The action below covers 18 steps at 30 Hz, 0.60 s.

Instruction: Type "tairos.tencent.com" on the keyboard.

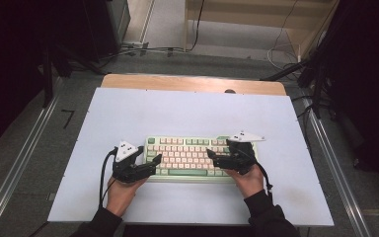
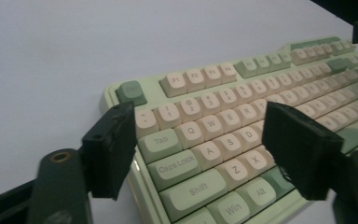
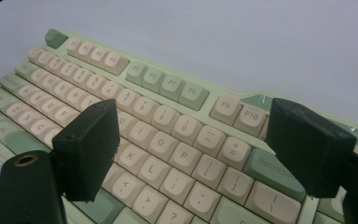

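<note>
One keyboard (image 1: 187,158), two open tongs

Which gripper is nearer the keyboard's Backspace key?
Right. The right gripper hovers over the Backspace key end; the left gripper hovers over the opposite, Caps Lock end.

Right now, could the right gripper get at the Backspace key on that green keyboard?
Probably yes. The right gripper hovers open over the keyboard's right half, and the Backspace key lies just below its jaws with nothing in between.
</note>
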{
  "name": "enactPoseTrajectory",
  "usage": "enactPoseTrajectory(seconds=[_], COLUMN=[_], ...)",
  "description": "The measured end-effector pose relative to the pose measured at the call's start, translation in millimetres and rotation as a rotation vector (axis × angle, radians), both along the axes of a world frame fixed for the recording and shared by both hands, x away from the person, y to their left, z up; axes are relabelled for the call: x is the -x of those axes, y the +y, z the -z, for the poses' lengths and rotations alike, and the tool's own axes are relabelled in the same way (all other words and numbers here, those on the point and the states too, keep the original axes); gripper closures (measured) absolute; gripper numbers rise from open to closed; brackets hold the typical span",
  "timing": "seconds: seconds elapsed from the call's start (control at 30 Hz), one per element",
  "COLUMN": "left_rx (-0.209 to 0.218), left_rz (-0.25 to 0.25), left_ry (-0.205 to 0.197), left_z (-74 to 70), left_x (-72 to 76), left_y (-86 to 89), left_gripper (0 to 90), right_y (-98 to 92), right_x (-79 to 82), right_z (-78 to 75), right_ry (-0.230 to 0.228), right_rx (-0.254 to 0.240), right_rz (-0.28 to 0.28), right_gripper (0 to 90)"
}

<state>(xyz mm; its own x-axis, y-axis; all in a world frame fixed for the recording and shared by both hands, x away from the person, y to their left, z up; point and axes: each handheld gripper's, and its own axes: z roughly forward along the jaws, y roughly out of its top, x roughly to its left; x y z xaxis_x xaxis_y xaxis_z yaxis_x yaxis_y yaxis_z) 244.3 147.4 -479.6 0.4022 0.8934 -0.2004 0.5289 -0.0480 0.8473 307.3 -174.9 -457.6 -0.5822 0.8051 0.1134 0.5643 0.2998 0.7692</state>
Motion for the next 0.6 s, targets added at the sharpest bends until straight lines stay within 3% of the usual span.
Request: enactPoseTrajectory(seconds=[0.1,0.4,0.6], left_rx=[0.016,-0.009,-0.018], left_rz=[0.026,0.080,0.098], left_ry=[0.009,0.036,0.052], left_z=[0.9,1.0,2.9], left_x=[-0.9,-5.1,-9.4], left_y=[-1.8,-12.5,-18.5], left_gripper=[47.3,87.4,90.0], right_y=[-0.6,-2.4,-1.4], right_x=[-0.1,-1.6,-1.3], right_z=[0.2,1.0,1.8], right_ry=[0.002,0.007,0.009], right_rx=[0.000,0.001,0.003], right_rz=[0.003,0.010,0.008], right_gripper=[15.7,16.0,16.3])
